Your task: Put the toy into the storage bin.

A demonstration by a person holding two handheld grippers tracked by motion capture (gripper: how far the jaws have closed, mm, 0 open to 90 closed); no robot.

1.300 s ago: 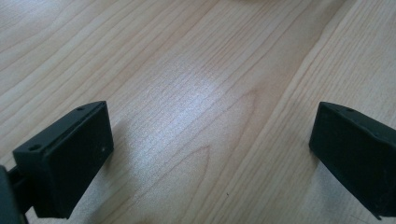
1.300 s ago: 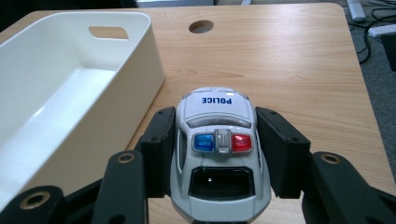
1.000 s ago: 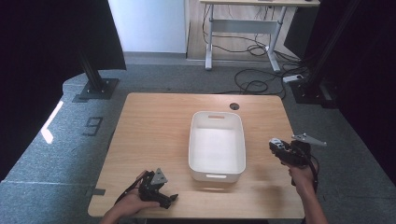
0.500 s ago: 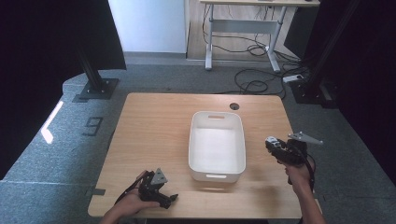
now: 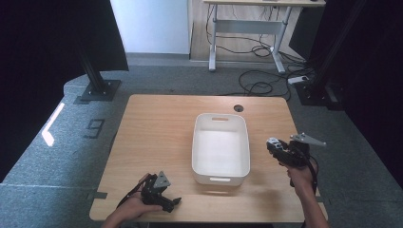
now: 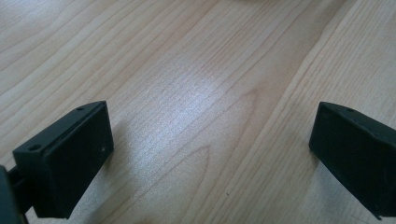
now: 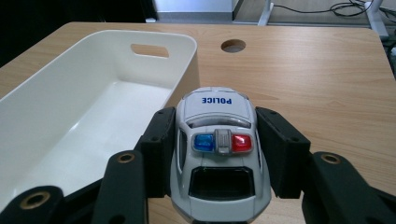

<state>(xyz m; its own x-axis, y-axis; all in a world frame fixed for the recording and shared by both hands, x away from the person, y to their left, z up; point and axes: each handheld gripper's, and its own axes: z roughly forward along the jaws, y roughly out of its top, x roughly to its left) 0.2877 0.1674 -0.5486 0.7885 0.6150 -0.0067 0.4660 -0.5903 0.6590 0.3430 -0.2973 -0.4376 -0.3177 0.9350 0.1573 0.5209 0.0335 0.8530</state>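
Wooden table (image 5: 161,133) carried a white bin (image 5: 220,147). Right gripper (image 7: 214,140) clamped a toy police car (image 7: 217,154) beside it; left gripper (image 6: 210,140) gaped over bare wood.

The toy police car (image 7: 219,154) has its sides covered by the right claw (image 7: 219,140), and its rear runs off the bottom edge. From above it's too small to make out.

A white bin (image 5: 220,148) is being shown on a wooden table (image 5: 157,133). The left gripper (image 5: 164,199) is being held near the front edge, the right gripper (image 5: 278,148) just beside the bin.
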